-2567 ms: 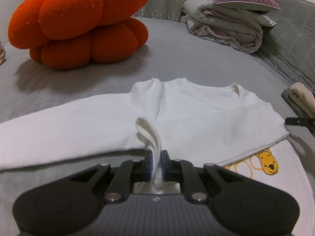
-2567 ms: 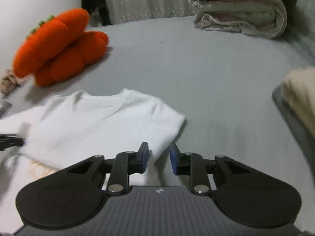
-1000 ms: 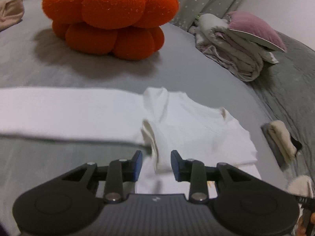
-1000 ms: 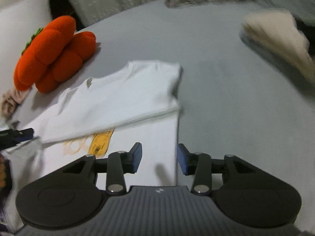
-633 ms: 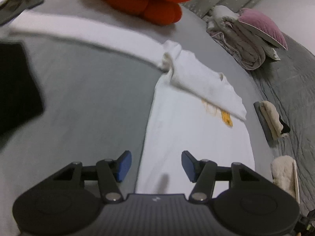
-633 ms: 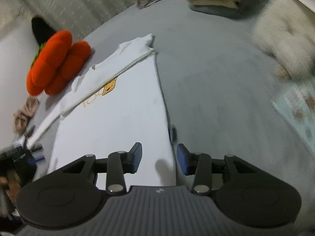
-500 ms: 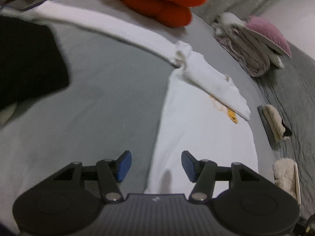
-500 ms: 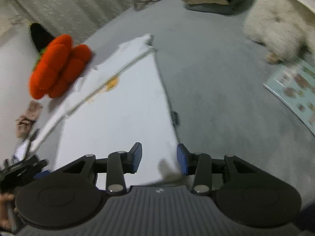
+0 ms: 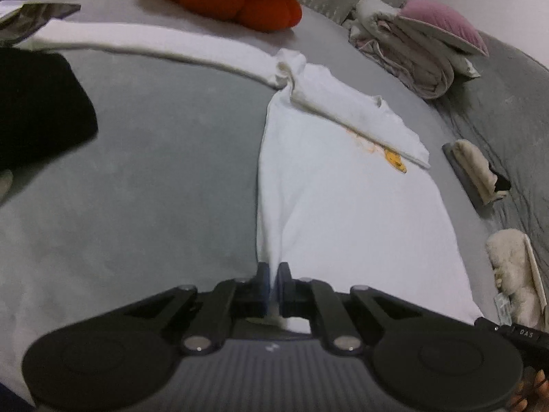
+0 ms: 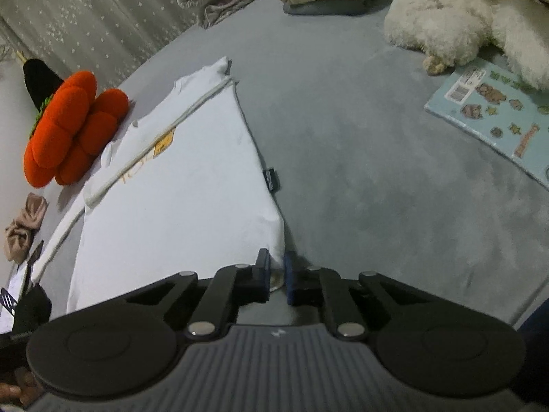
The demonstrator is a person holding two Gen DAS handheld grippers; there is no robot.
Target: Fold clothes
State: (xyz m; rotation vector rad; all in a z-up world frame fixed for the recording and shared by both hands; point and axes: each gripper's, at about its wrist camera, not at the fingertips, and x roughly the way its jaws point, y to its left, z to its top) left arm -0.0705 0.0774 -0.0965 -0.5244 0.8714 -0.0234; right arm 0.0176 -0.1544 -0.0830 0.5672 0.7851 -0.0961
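1. White shirt (image 9: 343, 185) lies flat on grey bed (image 9: 154, 158), top part folded down over an orange print (image 9: 394, 159); one long sleeve (image 9: 137, 39) runs out toward the left edge.
2. Left gripper (image 9: 273, 285): jaws pinched together on the shirt's near left hem corner; cloth pulls up into the blue pads.
3. Right gripper (image 10: 277, 273): jaws nearly together with the near right hem corner between them, cloth bunched at the tips.
4. Small dark tag (image 10: 271, 179) juts from the shirt's right edge.
5. Orange cushion (image 10: 72, 127) sits beyond the collar end, near the sleeve.
6. Folded bedding (image 9: 415, 58) far right; fluffy white item (image 10: 456, 17) and a sticker sheet (image 10: 494, 116) right of the shirt, well apart.
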